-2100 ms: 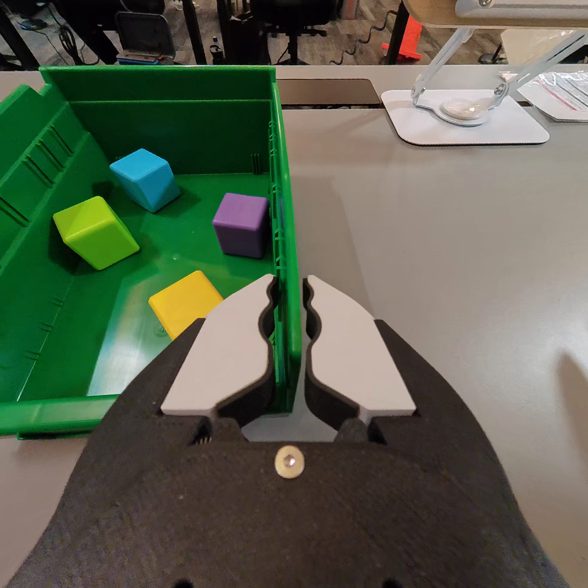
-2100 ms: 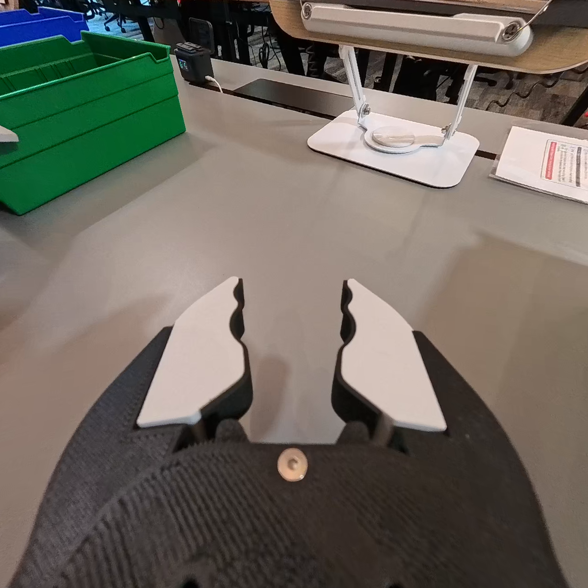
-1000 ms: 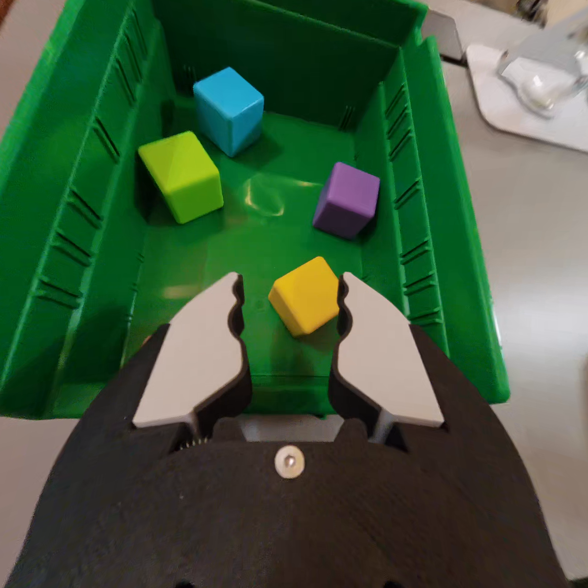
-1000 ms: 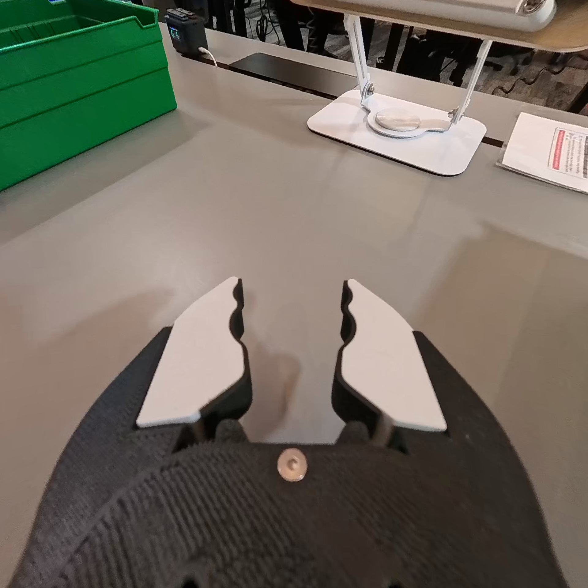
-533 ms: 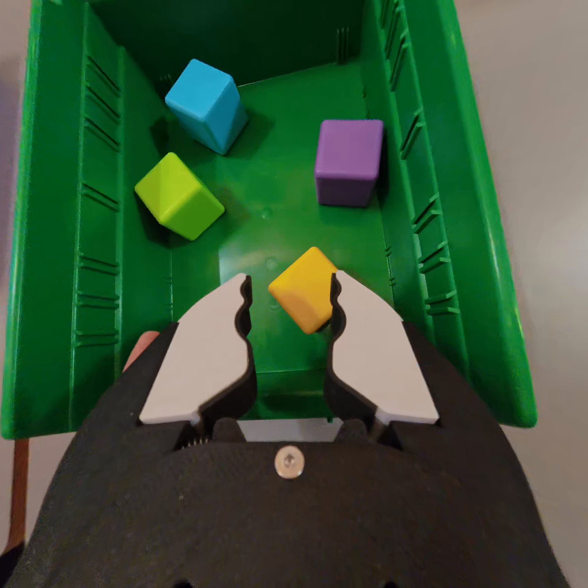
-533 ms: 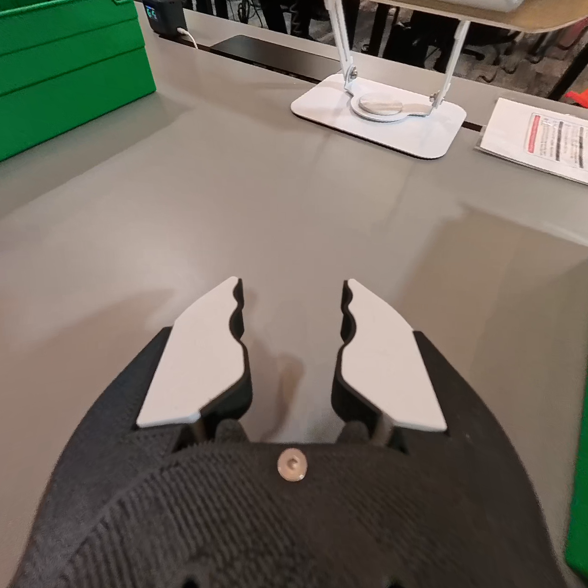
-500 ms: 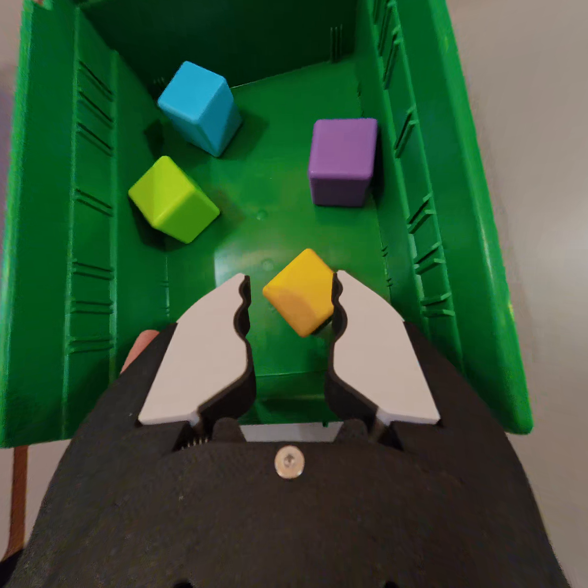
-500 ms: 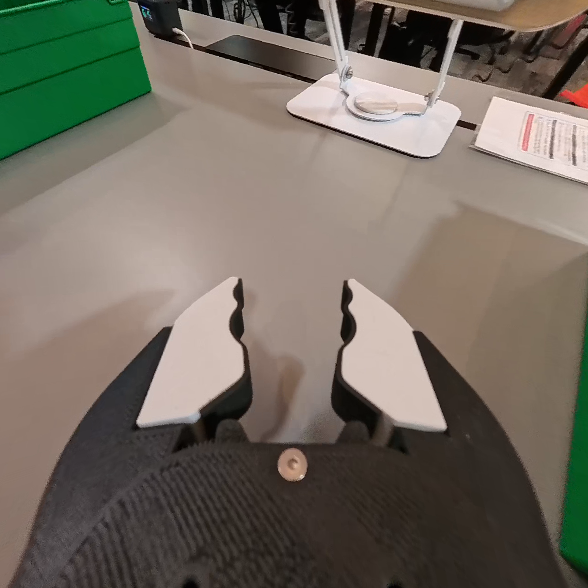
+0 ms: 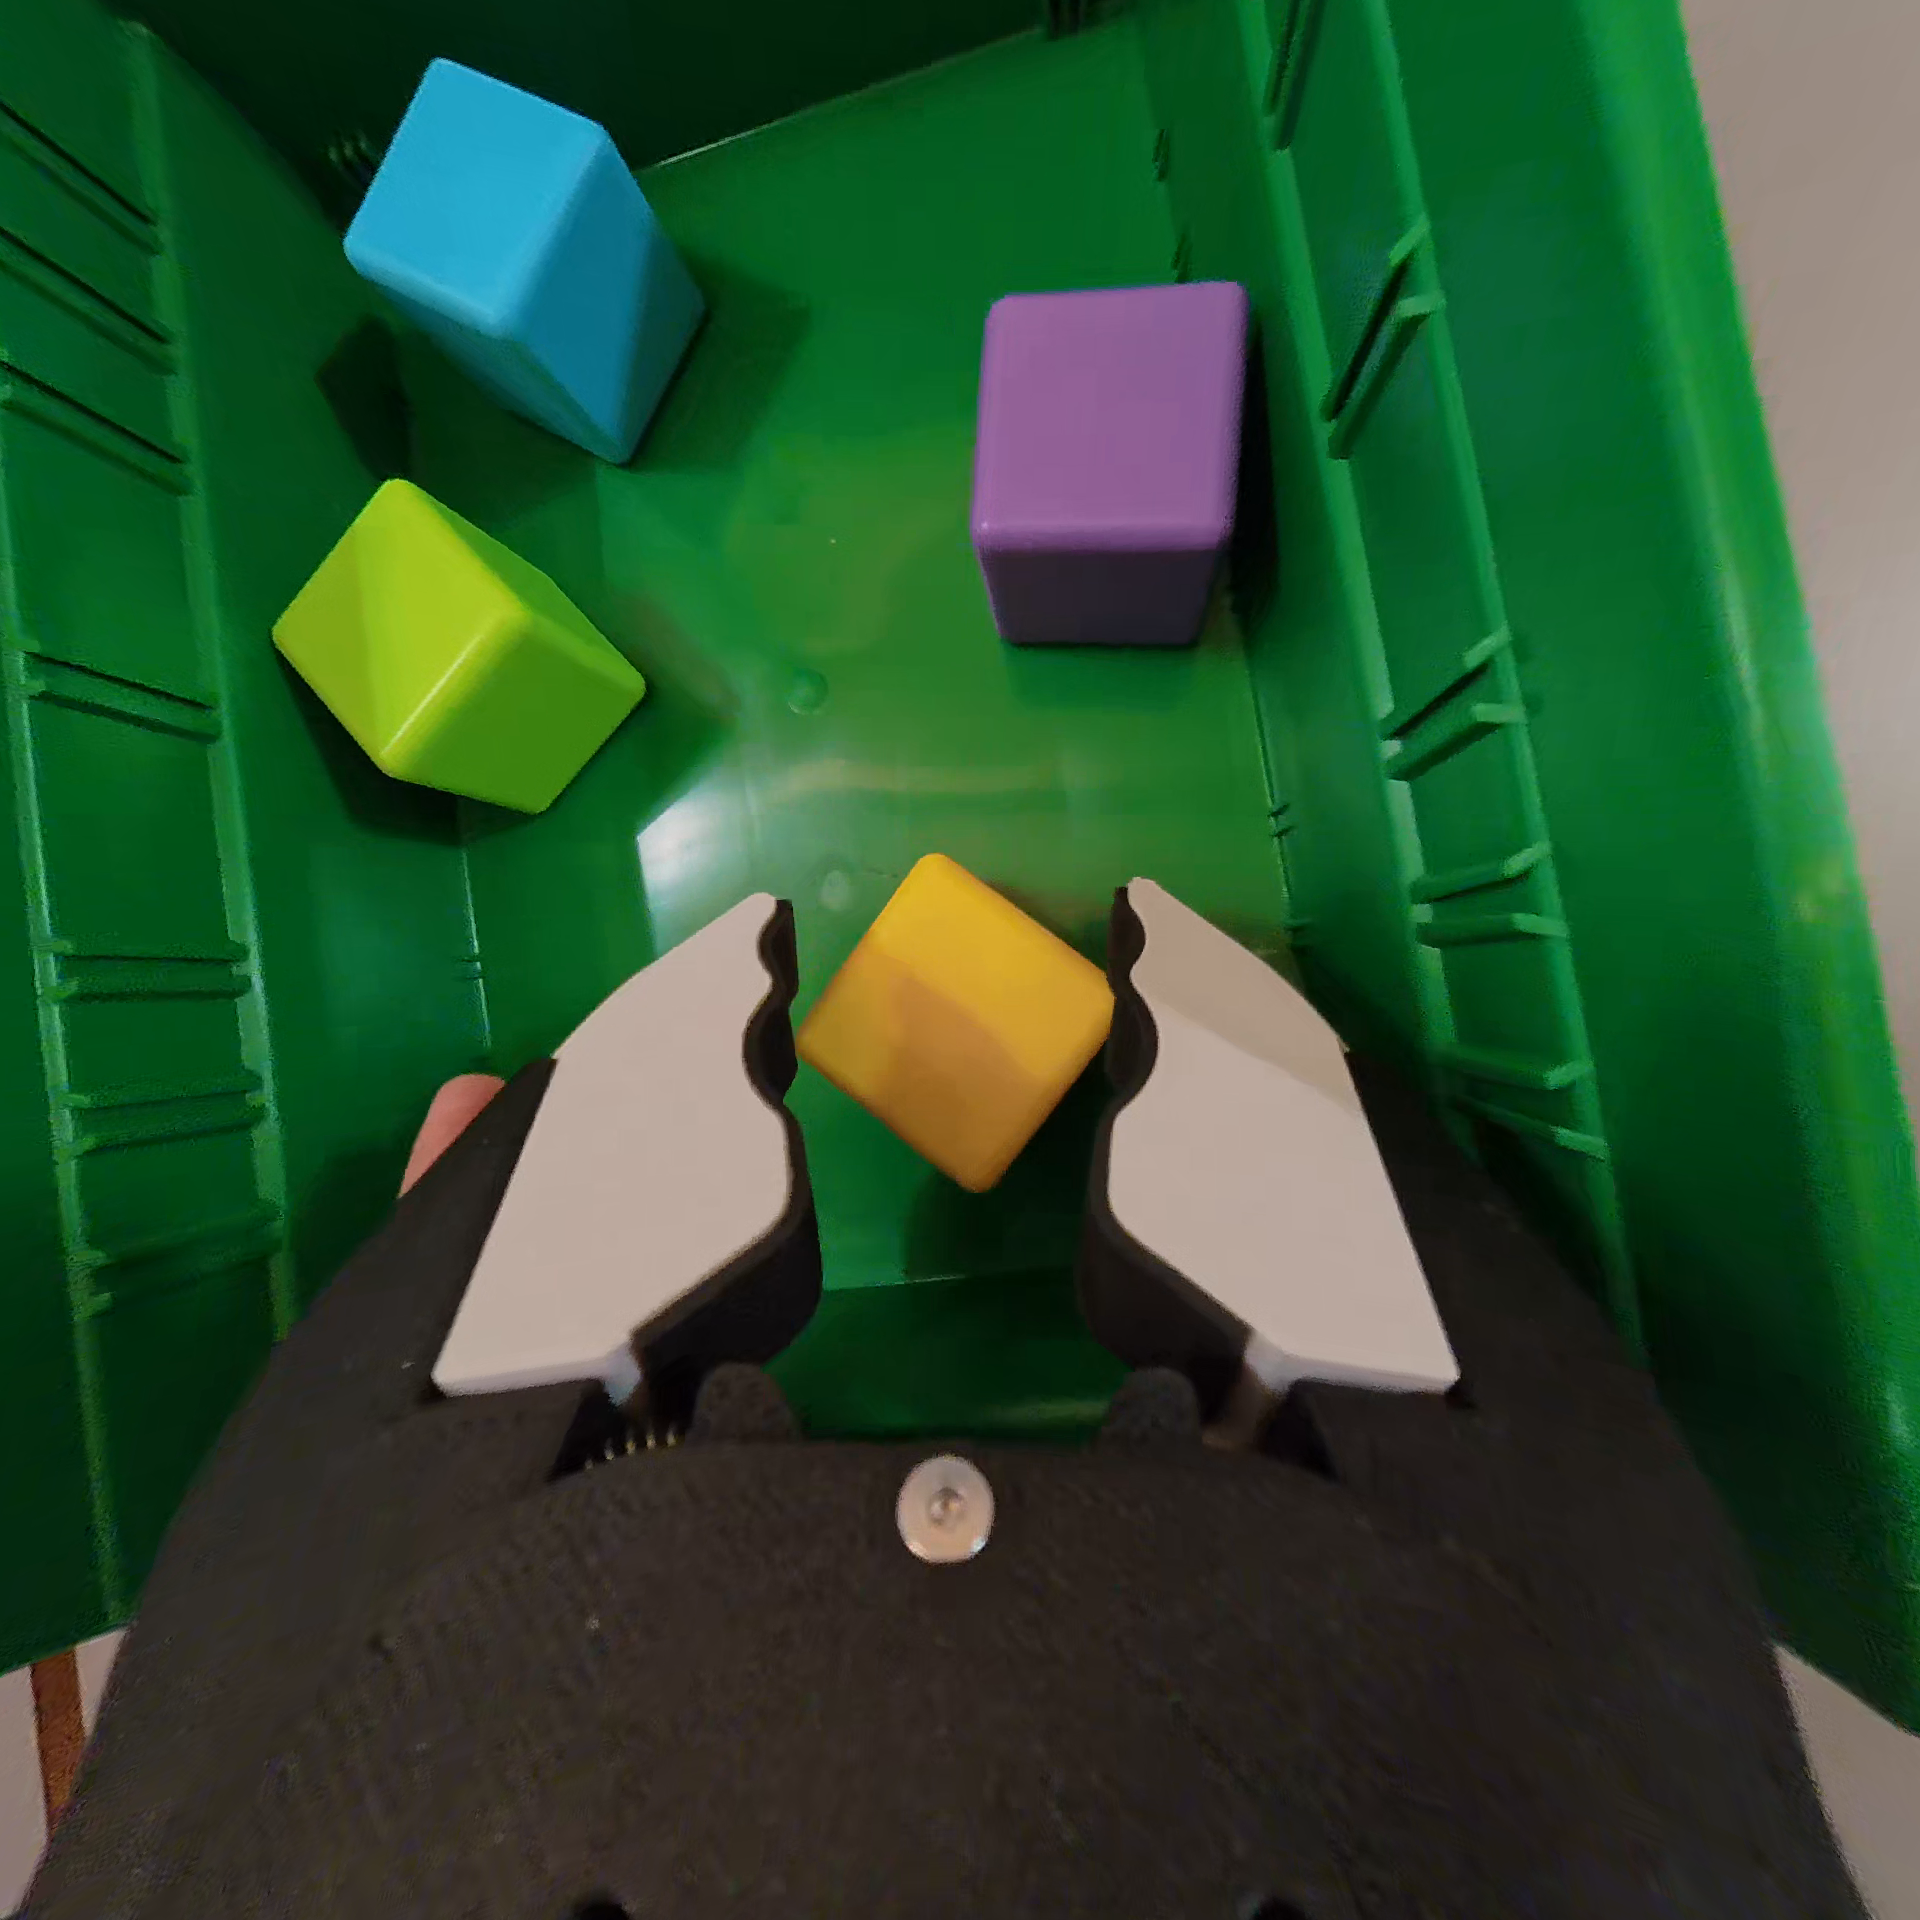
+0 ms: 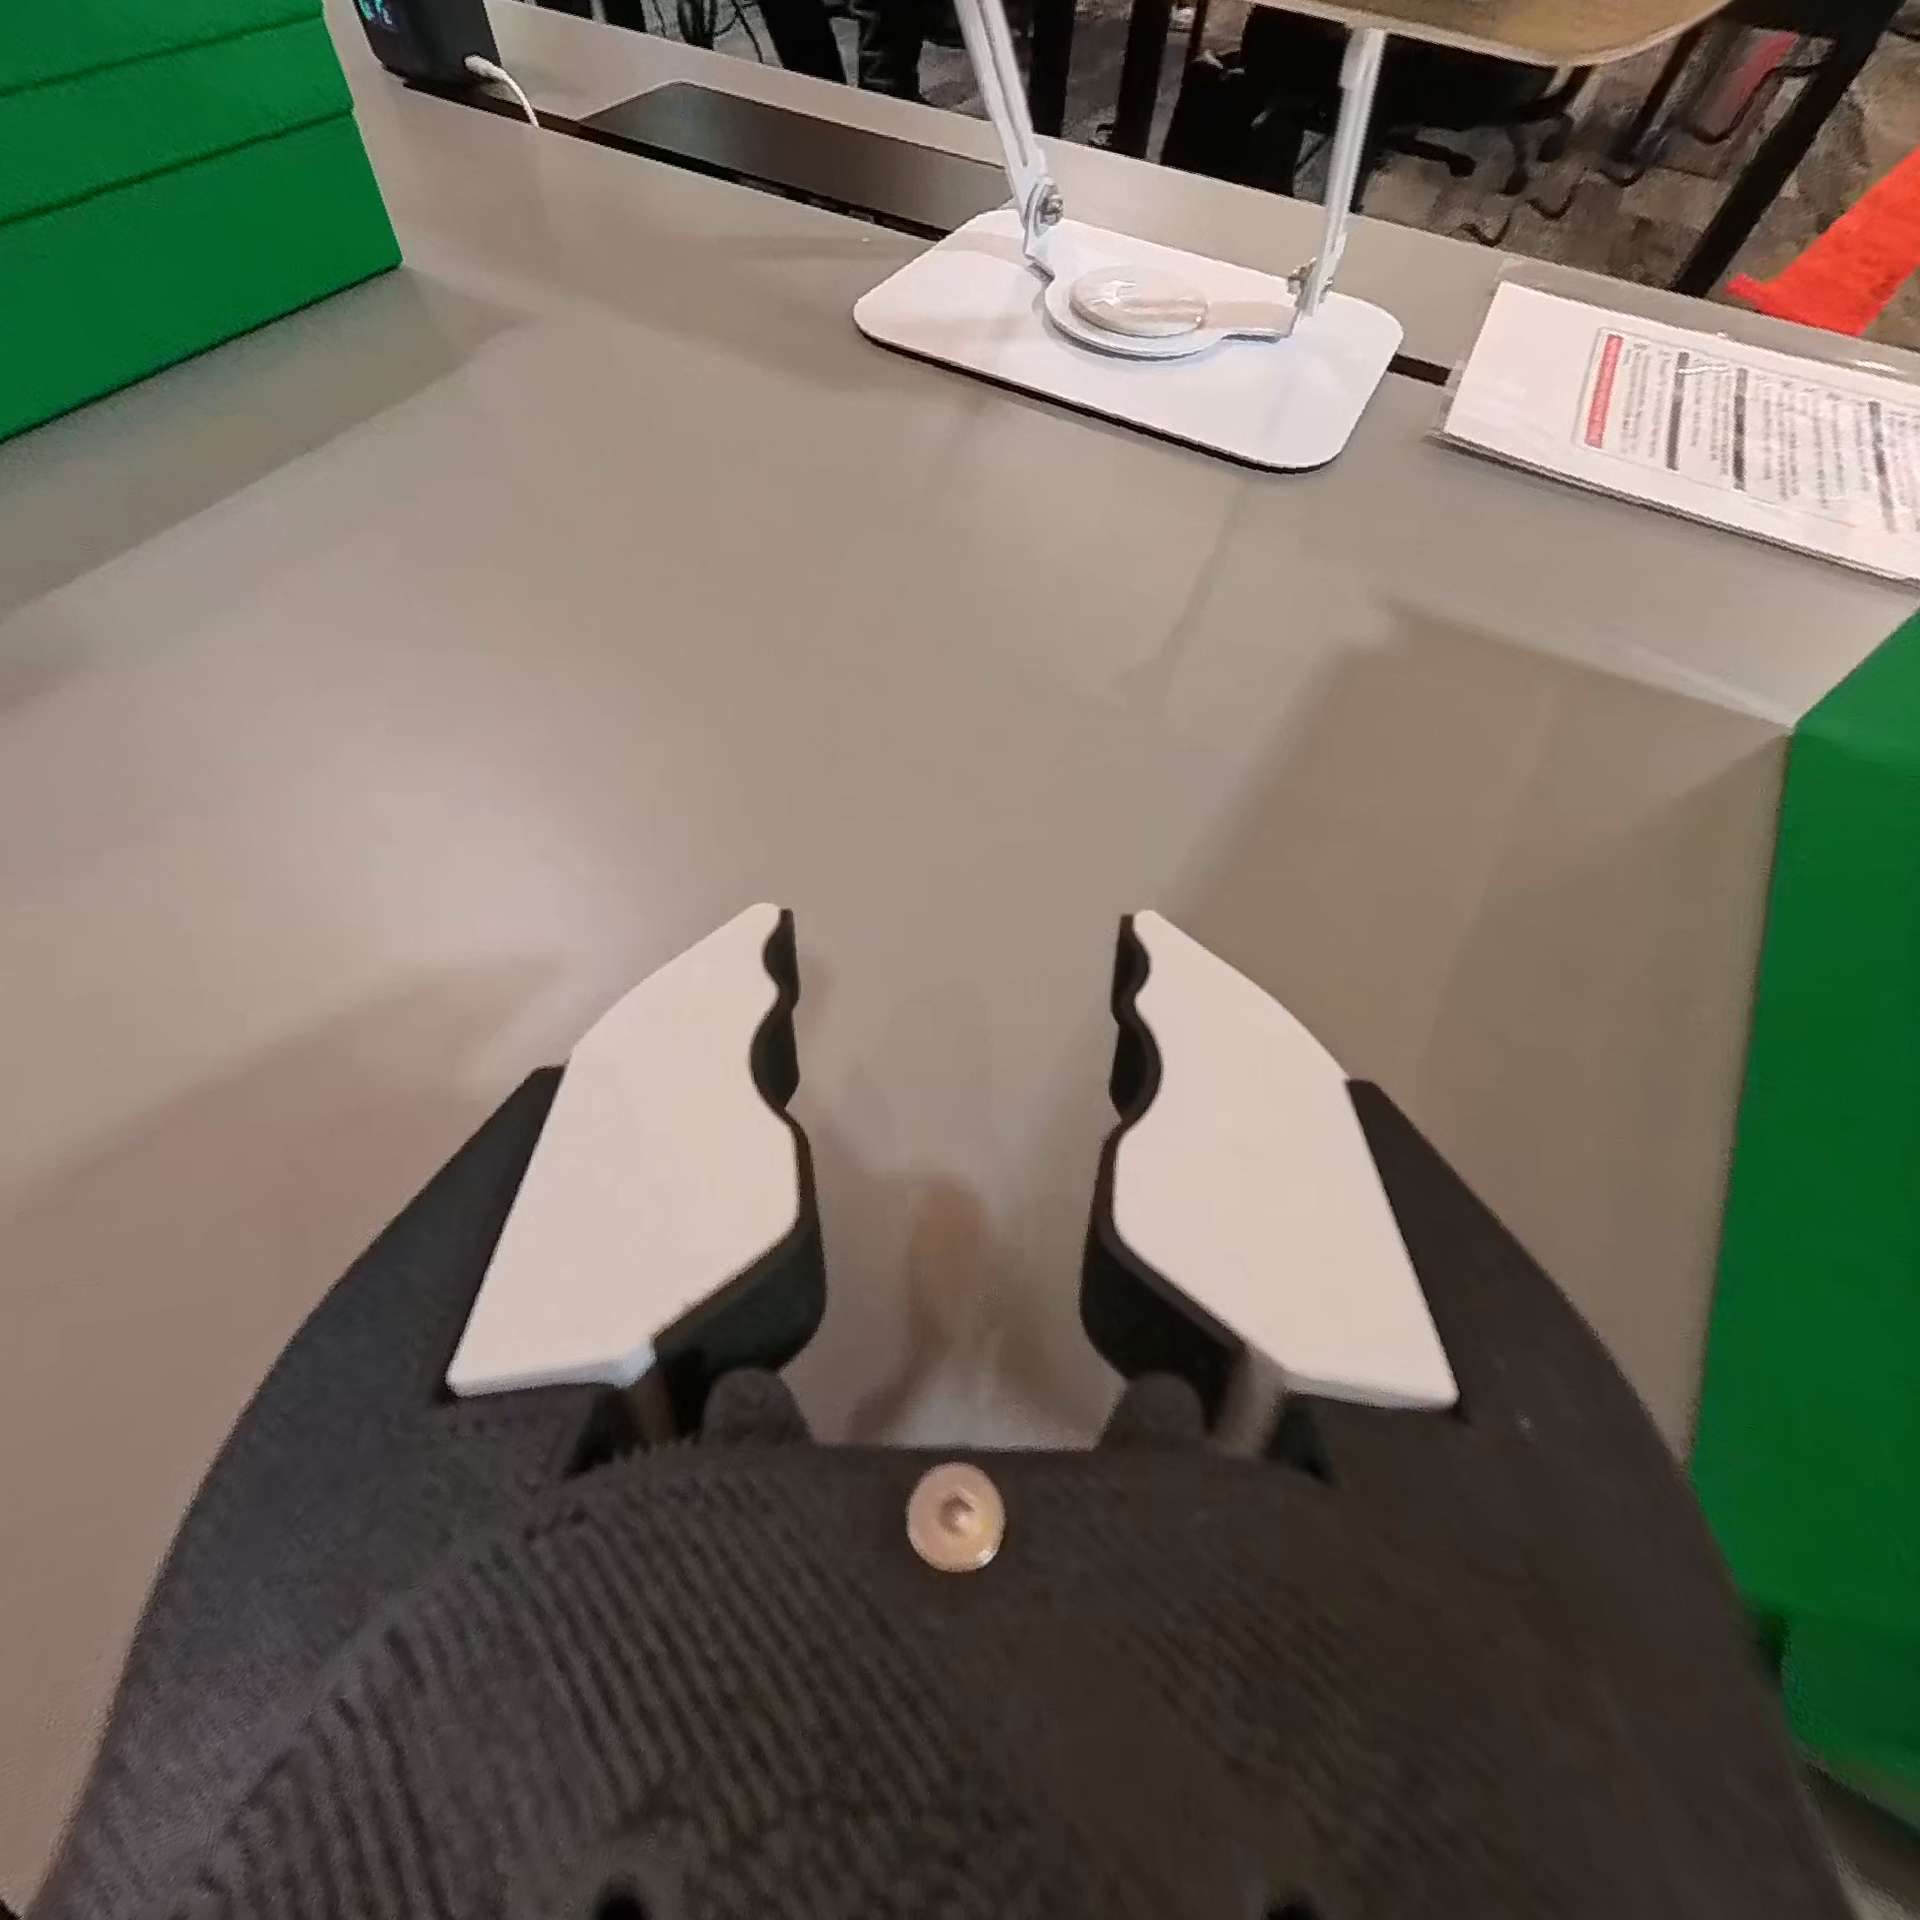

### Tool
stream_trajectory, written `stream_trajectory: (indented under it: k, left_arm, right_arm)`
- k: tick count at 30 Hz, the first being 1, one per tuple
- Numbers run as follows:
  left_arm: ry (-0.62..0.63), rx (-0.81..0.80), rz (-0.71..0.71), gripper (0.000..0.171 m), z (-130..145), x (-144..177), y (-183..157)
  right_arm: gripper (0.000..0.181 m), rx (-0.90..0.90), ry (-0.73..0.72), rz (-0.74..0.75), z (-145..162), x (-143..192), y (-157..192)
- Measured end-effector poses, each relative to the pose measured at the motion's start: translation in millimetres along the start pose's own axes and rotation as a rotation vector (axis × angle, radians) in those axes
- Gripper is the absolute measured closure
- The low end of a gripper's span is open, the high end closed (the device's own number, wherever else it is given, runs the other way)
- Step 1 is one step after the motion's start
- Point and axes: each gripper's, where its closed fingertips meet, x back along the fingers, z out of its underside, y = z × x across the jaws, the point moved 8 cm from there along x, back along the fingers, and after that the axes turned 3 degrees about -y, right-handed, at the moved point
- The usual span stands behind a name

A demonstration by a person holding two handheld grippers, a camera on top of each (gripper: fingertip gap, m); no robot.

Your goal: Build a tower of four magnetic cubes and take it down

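Note:
My left gripper (image 9: 953, 899) is open and reaches down into a green bin (image 9: 1714, 727). Its fingers stand on either side of a yellow cube (image 9: 951, 1023) that lies turned corner-on near the bin's front. The cube's corners are at or almost at the pads. Deeper in the bin lie a lime cube (image 9: 447, 644) at the left, a blue cube (image 9: 520, 249) at the far left and a purple cube (image 9: 1107, 457) by the right wall. My right gripper (image 10: 954, 920) is open and empty, low over a grey table (image 10: 623, 675).
In the right wrist view a green bin (image 10: 1849, 1143) stands close at the right edge and another green bin (image 10: 177, 208) at the far left. A white stand base (image 10: 1132, 343), a printed sheet (image 10: 1704, 416) and a black device (image 10: 426, 31) lie at the back. About 45 centimetres separates my left fingertips from my right. The right gripper is farther from the purple cube (image 9: 1107, 457), some 40 centimetres, than the left, some 7 centimetres.
My left gripper left the bin's right wall, opened, moved over the bin and came down around the yellow cube. My right gripper drifted right, bringing a green bin into view at its right.

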Motion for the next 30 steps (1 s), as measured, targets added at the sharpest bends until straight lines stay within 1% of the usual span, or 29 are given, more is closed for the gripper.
stream_trajectory:
  k: [2, 7, 8, 15, 18, 20, 22, 24, 26, 27, 28, 30]
  left_arm:
    - [0.009, 0.002, -0.003, 0.111, 1, -1, 6]
    - [0.051, -0.02, -0.068, 0.109, 5, 0, 25]
    - [0.059, -0.029, -0.076, 0.111, 7, 0, 27]
    - [0.064, 0.008, -0.076, 0.112, 12, 1, 35]
    - [0.024, 0.025, -0.023, 0.12, 11, 6, 39]
    - [-0.011, 0.027, 0.017, 0.119, 11, 13, 44]
    - [-0.039, 0.02, 0.052, 0.118, 13, 21, 51]
    - [-0.074, 0.024, 0.135, 0.109, 16, 29, 55]
    - [-0.089, 0.026, 0.24, 0.109, 20, 35, 56]
    - [-0.099, 0.013, 0.266, 0.109, 22, 37, 56]
    - [-0.098, -0.011, 0.278, 0.109, 24, 37, 55]
    - [-0.07, -0.064, 0.255, 0.109, 30, 31, 54]
  right_arm:
    - [0.122, -0.018, -0.005, 0.012, 1, 3, -4]
    - [0.122, -0.051, -0.005, 0.031, 4, 9, -9]
    - [0.122, -0.051, -0.005, 0.034, 4, 9, -9]
    - [0.122, -0.033, 0.012, 0.024, 5, 6, -5]
    - [0.122, -0.025, 0.011, 0.023, 5, 6, -4]
    - [0.122, -0.028, 0.011, 0.021, 5, 6, -5]
    - [0.122, -0.033, 0.012, 0.019, 5, 6, -5]
    - [0.123, -0.036, 0.015, 0.018, 5, 5, -6]
    - [0.123, -0.036, 0.018, 0.017, 5, 5, -6]
    - [0.123, -0.035, 0.019, 0.017, 5, 5, -5]
    - [0.123, -0.034, 0.019, 0.016, 5, 5, -5]
    - [0.123, -0.031, 0.021, 0.014, 5, 4, -5]
